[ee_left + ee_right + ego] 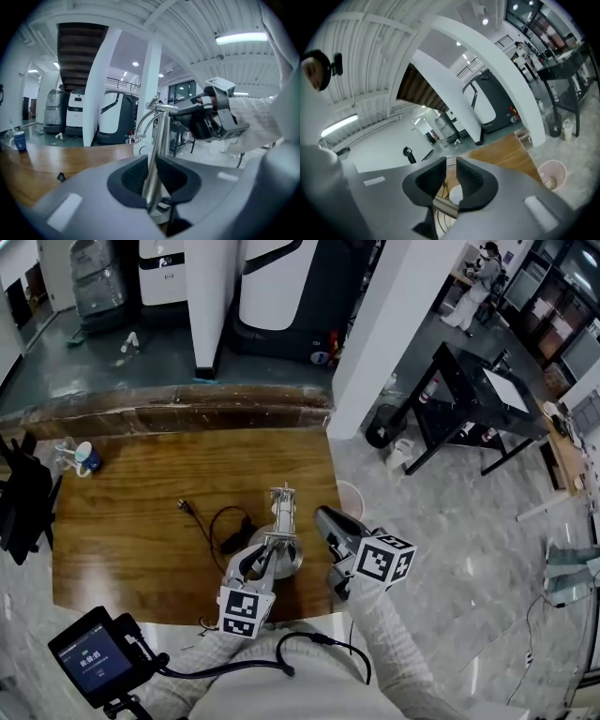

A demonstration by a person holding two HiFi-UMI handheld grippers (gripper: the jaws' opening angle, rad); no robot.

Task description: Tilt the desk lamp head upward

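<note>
the desk lamp (281,526) stands on the wooden tabletop (131,540), close to the tabletop's near edge and right of its middle. its round base (289,563) lies flat on the wood and its thin metal stem (157,150) rises at a slight tilt. the left claw (153,161) is clamped on that stem low down, the rod filling the narrow gap between the pads. the right claw (451,164) sits over the tabletop's right edge at the lamp head (164,107), jaws slightly apart. a metal bar (445,206) crosses the low end of their gap, and it is unclear whether the pads press it. a black cable (223,526) loops at the tabletop's middle, and a blue mug (86,457) stands at its far left corner
</note>
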